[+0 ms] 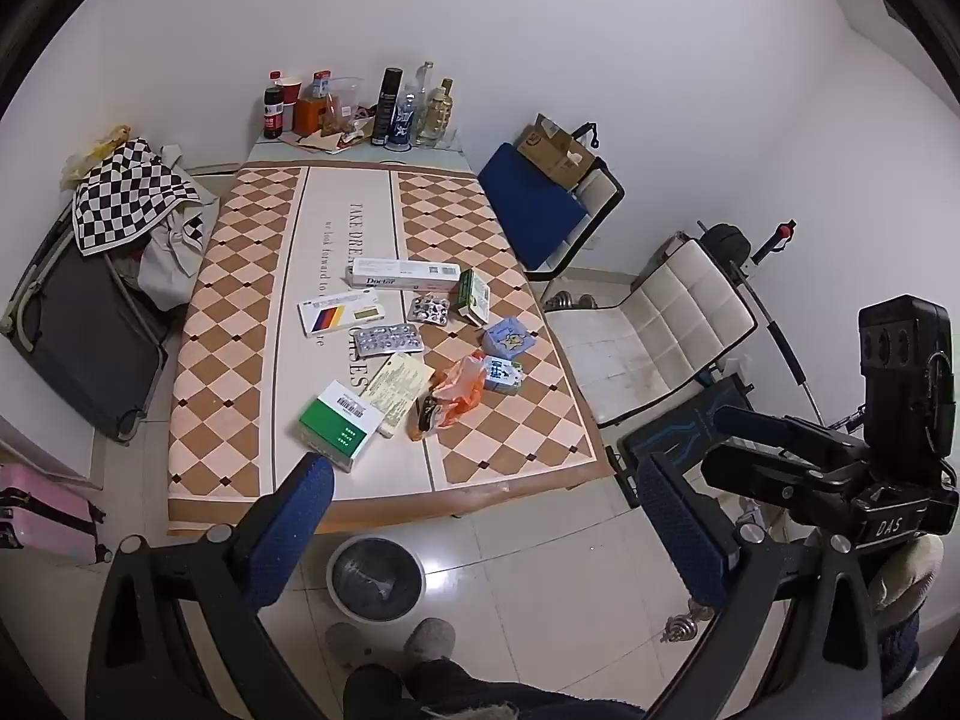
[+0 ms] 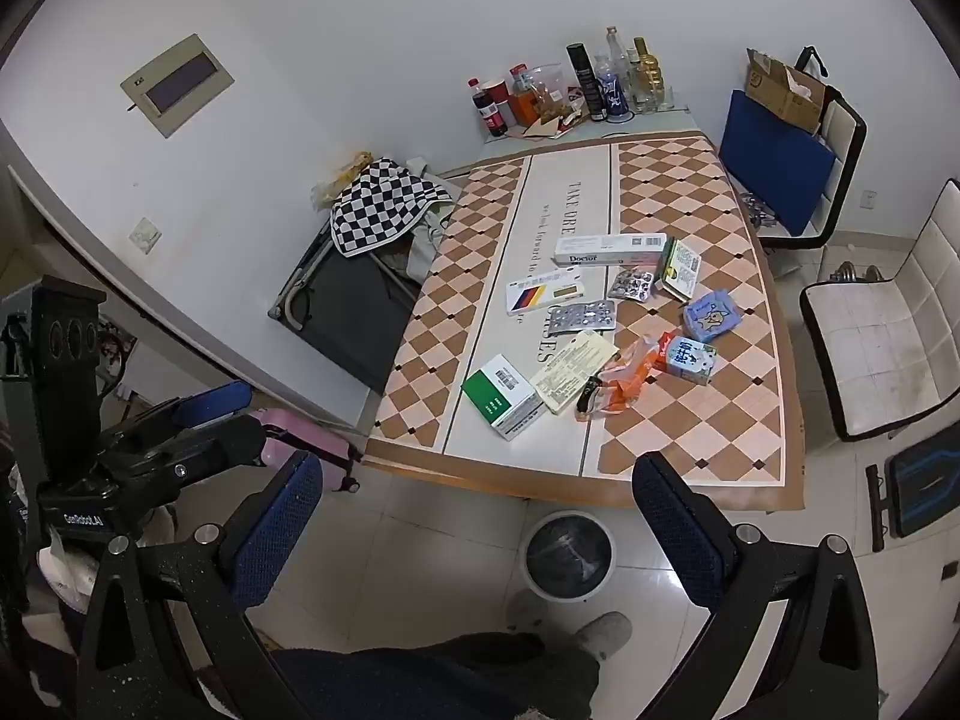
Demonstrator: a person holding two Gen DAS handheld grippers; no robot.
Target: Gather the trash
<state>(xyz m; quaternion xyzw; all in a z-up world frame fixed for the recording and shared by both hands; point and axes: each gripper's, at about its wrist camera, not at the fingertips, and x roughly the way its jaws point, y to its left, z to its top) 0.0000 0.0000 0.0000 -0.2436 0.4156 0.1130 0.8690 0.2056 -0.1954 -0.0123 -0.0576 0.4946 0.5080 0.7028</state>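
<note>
Here both grippers, left gripper (image 1: pixel 486 525) and right gripper (image 2: pixel 477 525), gape above the bin (image 1: pixel 375 579).

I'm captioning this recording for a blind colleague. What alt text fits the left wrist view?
The open left claw hovers empty before a table with a diamond-patterned cover, strewn with medicine boxes, blister packs and an orange wrapper. A lined waste bin stands on the tiled floor below; the right claw shows at right.

Boxes (image 1: pixel 342 426) and packets (image 1: pixel 459 390) lie mid-table (image 1: pixel 228 360) — bin (image 1: pixel 375 579) on floor before it; bottles (image 1: pixel 414 108) behind.
</note>
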